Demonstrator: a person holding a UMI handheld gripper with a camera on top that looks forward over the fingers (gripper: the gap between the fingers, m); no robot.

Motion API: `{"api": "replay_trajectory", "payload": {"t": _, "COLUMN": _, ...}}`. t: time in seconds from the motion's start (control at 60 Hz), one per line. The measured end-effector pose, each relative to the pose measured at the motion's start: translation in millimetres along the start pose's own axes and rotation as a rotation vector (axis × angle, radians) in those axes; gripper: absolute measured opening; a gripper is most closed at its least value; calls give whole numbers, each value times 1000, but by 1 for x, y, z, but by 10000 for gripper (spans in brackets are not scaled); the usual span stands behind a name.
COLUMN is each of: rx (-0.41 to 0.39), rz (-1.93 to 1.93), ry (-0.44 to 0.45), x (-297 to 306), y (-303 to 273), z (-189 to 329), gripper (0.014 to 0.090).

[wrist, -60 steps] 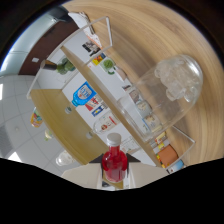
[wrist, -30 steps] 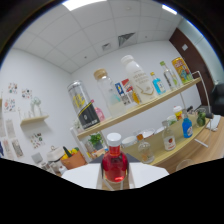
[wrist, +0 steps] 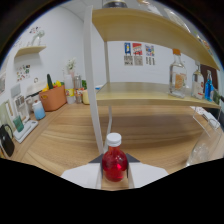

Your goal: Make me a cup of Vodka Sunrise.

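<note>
Red bottle (wrist: 114,162) upright between the gripper (wrist: 114,181) fingers, over a wooden counter (wrist: 150,130).
The bottle has a white cap and red liquid; both fingers press on its sides. Beyond it a white post (wrist: 91,75) carries a wooden shelf (wrist: 150,96), with a clear bottle (wrist: 177,75) and a blue-topped bottle (wrist: 208,85) on it. An orange basket (wrist: 52,97) sits by the wall, jars (wrist: 77,92) just beside it. Posters (wrist: 137,53) hang on the wall.

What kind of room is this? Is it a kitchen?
Probably a small home-style drinks bar. A wooden counter holds a wooden shelf with a clear bottle. The claw holds a red bottle.
</note>
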Motion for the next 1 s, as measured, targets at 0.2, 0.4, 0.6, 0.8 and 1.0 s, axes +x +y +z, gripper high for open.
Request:
{"api": "replay_trajectory", "payload": {"t": 0.2, "rx": -70, "rz": -3, "ry": 4, "x": -4, "y": 19, "z": 9, "gripper": 350}}
{"api": "replay_trajectory", "payload": {"t": 0.4, "rx": -126, "rz": 13, "ry": 0, "x": -4, "y": 32, "z": 5, "gripper": 359}}
{"api": "replay_trajectory", "payload": {"t": 0.6, "rx": -158, "rz": -8, "ry": -30, "x": -6, "y": 44, "z": -3, "gripper": 419}}
{"api": "replay_trajectory", "payload": {"t": 0.8, "rx": -119, "rz": -9, "ry": -64, "x": -5, "y": 20, "z": -39, "gripper": 847}}
{"api": "replay_trajectory", "payload": {"t": 1.0, "rx": 3, "rz": 8, "ry": -69, "x": 25, "y": -42, "z": -114, "gripper": 861}}
